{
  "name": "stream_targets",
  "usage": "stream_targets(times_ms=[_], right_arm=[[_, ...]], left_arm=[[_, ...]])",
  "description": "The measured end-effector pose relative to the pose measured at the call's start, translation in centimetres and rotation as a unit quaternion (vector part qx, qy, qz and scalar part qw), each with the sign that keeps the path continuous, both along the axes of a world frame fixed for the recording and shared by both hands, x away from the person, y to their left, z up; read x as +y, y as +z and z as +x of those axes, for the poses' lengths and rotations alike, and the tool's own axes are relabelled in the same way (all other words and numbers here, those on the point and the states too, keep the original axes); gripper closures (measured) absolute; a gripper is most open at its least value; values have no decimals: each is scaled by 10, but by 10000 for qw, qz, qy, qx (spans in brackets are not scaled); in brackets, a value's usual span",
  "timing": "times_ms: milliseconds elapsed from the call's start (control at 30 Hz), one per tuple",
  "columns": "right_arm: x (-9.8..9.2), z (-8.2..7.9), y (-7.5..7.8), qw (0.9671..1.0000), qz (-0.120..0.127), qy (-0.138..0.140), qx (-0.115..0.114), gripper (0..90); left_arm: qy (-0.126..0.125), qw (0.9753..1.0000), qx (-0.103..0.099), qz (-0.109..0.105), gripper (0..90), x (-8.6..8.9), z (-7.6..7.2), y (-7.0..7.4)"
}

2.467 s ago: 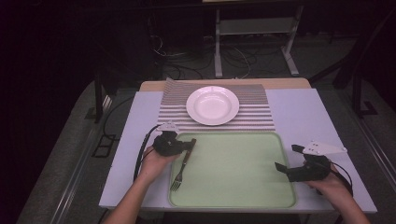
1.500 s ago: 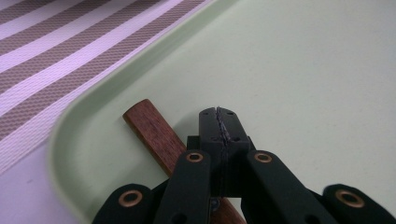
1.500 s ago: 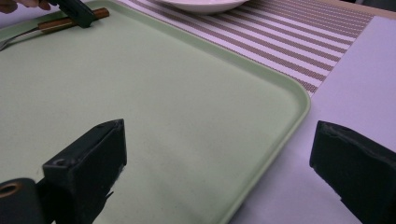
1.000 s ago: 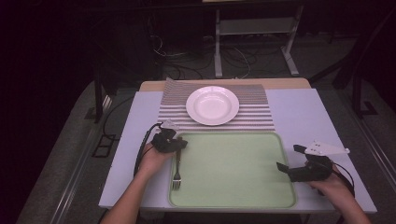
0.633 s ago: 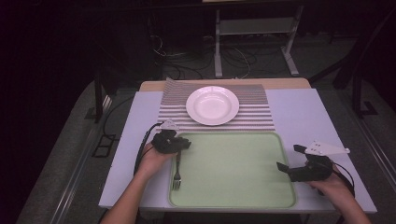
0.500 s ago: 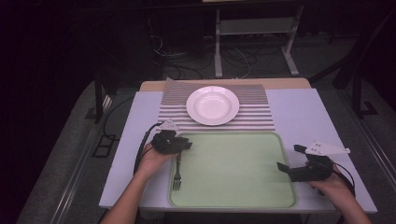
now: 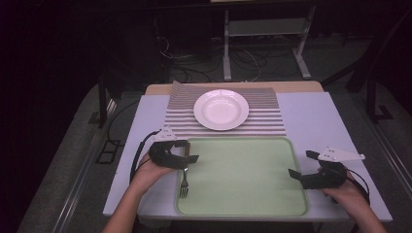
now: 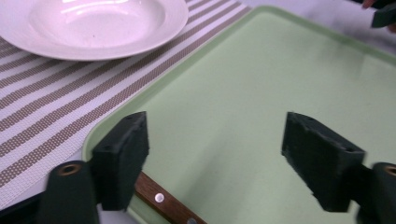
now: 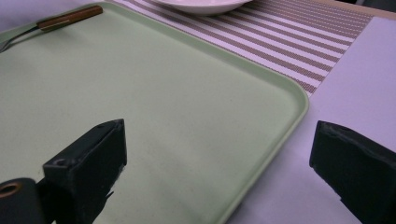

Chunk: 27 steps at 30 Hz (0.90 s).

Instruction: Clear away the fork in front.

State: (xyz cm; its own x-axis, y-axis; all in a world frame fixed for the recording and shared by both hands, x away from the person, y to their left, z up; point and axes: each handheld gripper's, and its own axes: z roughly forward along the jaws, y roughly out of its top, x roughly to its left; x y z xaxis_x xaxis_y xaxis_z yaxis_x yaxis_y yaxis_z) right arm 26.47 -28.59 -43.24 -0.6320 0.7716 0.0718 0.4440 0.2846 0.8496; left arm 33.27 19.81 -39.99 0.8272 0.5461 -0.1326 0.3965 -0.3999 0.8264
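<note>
The wooden-handled metal fork [image 7: 184, 175] lies along the left rim of the pale green plastic tray [image 7: 243, 208], tines toward the person. The left hand-held gripper [image 7: 187, 151] hovers over the fork's handle, jaws wide apart and empty. To grip well, lower it squarely so both jaws straddle the handle, then close. The right hand-held gripper [image 7: 301, 165], also wide open, waits at the tray's right rim.

Room dark around my table [image 7: 311, 121], only table lit from above. Shiny glare on white plate [image 8: 93, 23]. My close gripper jaws look blurry. High view soft, a bit purple.
</note>
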Motion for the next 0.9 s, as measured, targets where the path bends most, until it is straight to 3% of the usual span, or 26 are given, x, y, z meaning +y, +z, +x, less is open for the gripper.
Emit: stream_targets(times_ms=[100, 400, 900], right_arm=[[0, 0, 0, 10000, -2, 15, -9, 40], [0, 0, 0, 10000, -2, 16, -4, 40], [0, 0, 0, 10000, -1, 48, -31, 40]], left_arm=[[69, 9999, -51, -125, 138, 6, -6, 1], [82, 9998, -93, -123, 0, 19, -20, -2], [62, 9998, -148, -81, 0, 22, -23, -5]])
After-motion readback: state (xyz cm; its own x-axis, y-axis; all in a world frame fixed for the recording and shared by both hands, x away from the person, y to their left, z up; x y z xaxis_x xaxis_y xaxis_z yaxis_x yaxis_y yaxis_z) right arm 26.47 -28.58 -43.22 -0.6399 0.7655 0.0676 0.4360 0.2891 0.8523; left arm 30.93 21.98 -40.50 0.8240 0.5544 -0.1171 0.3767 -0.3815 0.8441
